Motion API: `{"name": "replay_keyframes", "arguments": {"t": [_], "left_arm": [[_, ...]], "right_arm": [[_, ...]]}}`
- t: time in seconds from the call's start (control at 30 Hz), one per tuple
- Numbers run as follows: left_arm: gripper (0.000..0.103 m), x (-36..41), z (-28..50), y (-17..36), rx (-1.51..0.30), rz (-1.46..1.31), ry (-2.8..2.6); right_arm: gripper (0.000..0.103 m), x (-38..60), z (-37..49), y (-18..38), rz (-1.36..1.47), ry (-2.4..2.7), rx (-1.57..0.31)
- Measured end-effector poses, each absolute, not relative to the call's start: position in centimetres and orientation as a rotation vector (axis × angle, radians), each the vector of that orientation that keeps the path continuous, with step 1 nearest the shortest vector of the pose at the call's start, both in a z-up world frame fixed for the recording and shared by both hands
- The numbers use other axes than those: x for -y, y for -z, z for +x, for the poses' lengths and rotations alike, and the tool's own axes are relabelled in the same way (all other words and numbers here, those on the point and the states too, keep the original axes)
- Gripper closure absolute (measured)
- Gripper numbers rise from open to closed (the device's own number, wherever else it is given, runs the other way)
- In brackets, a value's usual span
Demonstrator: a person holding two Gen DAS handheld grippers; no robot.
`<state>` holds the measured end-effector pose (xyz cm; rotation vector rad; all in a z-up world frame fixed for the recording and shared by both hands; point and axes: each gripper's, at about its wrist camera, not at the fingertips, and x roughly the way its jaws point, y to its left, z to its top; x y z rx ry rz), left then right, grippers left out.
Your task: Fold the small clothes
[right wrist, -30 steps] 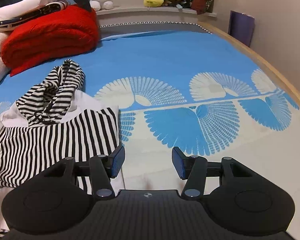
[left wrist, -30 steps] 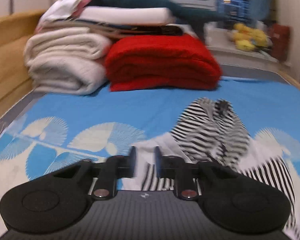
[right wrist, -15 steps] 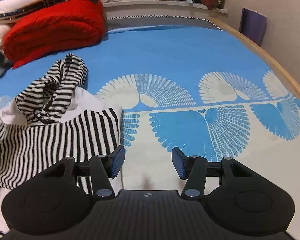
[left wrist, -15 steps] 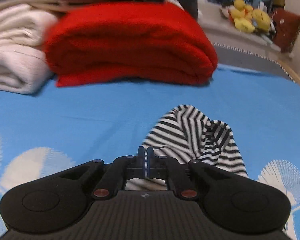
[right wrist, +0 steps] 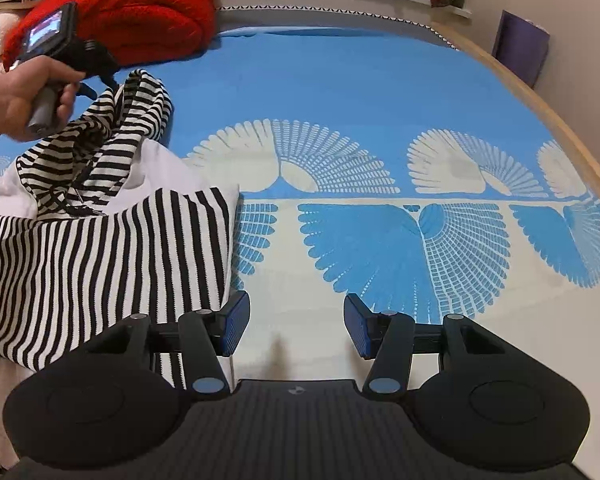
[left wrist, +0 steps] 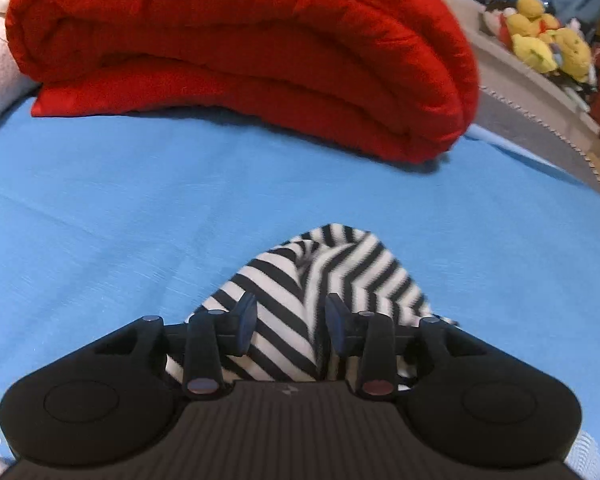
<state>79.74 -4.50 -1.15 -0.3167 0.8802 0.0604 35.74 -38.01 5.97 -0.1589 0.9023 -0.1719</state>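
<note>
A black-and-white striped garment (left wrist: pixel 320 280) lies on the blue patterned bed (left wrist: pixel 100 200). The left hand-held gripper (left wrist: pixel 291 326), jaws just opened, straddles its hood without pressing. The right hand-held gripper (right wrist: pixel 296 326) hangs released beside the garment's hem. A folded red blanket (left wrist: pixel 240 40) lies beyond.

hooded top (right wrist: pixel 112 248) on bed (right wrist: pixel 340 80), folded blanket (left wrist: pixel 240 48) behind it, plush toys (left wrist: pixel 540 40) beyond

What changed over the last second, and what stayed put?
The left gripper swung toward the red blanket over the striped hood; its fingers shut, then have just been opening, cloth between them. The right gripper stayed open, empty, beside the striped garment.
</note>
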Motion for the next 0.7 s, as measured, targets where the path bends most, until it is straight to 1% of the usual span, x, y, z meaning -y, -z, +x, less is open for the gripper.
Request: {"name": "replay_keyframes", "arguments": {"t": [0.03,0.07,0.2,0.33,0.47,0.53,0.63,0.7], "left_arm": [[0.079,4.6,80.0,1.4,-0.886,-0.3,-0.062],[0.102,4.6,80.1,1.5,-0.895,-0.284,-0.053],[0.103,4.3,77.5,-0.4,-0.835,-0.248,0.003],[0.103,3.7,69.7,-4.4,-0.746,-0.205,0.155],[0.103,2.3,55.5,-8.5,-0.65,-0.11,0.367],[0.103,0.5,47.6,-9.4,-0.645,-0.107,0.466],[0.102,-1.7,36.2,-9.3,-0.695,-0.027,0.583],[0.1,-3.0,31.2,-8.4,-0.804,0.012,0.628]], "right_arm": [[0.049,38.1,35.8,-5.9,-0.156,0.175,-0.905],[0.049,38.2,35.8,-5.9,-0.152,0.177,-0.907],[0.049,38.6,35.8,-6.2,-0.138,0.177,-0.904],[0.049,38.7,35.6,-7.5,-0.112,0.172,-0.877],[0.049,38.7,35.0,-9.1,-0.063,0.174,-0.832],[0.049,38.5,34.6,-9.7,-0.019,0.167,-0.818],[0.05,37.9,33.8,-10.6,0.032,0.138,-0.784],[0.05,37.3,33.1,-11.2,0.039,0.128,-0.758]]}}
